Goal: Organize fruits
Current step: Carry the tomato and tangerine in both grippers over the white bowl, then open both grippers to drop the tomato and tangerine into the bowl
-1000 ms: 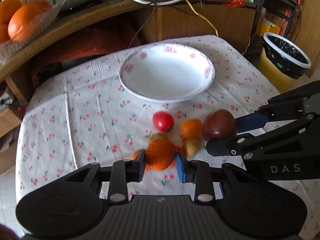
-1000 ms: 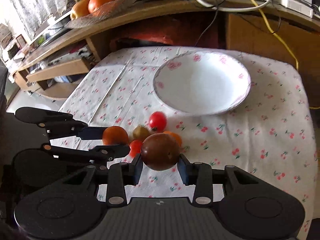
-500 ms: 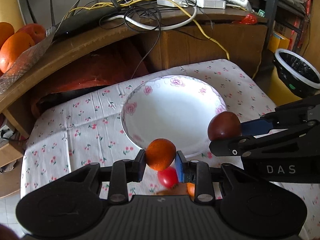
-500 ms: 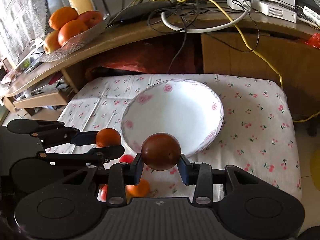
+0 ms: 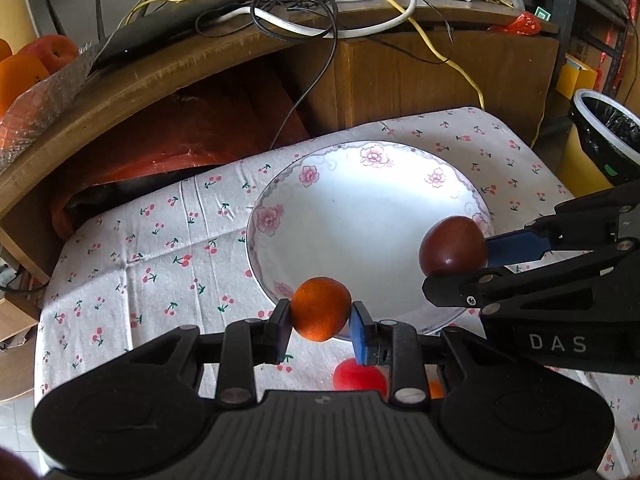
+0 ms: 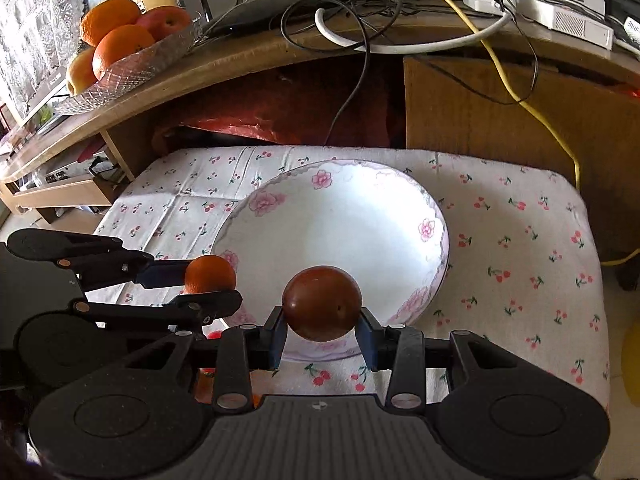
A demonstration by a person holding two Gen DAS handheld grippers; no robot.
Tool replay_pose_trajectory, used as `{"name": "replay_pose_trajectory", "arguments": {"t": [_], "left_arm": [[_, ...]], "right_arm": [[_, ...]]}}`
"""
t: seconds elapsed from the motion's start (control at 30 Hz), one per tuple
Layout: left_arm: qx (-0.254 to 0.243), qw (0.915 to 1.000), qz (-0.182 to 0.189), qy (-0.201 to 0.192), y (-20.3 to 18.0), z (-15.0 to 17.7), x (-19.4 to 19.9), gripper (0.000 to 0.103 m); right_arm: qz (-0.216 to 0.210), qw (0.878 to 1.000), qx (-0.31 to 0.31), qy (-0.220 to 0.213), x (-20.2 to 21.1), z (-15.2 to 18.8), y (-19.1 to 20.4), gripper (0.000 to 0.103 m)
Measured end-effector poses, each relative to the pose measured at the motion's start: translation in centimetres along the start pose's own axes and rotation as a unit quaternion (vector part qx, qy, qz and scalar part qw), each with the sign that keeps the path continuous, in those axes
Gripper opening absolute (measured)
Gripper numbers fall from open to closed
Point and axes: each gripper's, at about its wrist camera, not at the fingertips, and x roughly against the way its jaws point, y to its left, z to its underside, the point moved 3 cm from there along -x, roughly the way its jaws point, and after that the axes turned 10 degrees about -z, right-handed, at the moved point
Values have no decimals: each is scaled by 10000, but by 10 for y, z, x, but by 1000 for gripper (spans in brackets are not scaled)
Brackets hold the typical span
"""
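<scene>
Two round, slippery fruits: your left gripper (image 5: 320,316) pinches the orange tomato (image 5: 320,308), right gripper (image 6: 322,330) the dark tomato (image 6: 322,308), mid-sides, over the plate (image 6: 432,216) near edge—release gently.

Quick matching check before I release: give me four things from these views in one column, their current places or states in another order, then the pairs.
1. orange fruit
2. dark brown-red fruit
3. white floral plate
4. small red fruit

A. lying on the cloth, partly hidden below the left gripper
B. clamped in the right gripper
C. holds nothing, on the cherry-print cloth
D. clamped in the left gripper

Pairs: 1-D, 2-B, 3-C, 4-A
</scene>
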Motion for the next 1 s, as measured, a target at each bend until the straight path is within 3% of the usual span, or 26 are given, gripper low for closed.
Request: {"name": "replay_pose_trajectory", "arguments": {"t": [1.0], "left_arm": [[14,9999,-106,-97,2,-3,-9,41]], "right_arm": [[131,9999,36,-15,-13,-1,-9,37]]}}
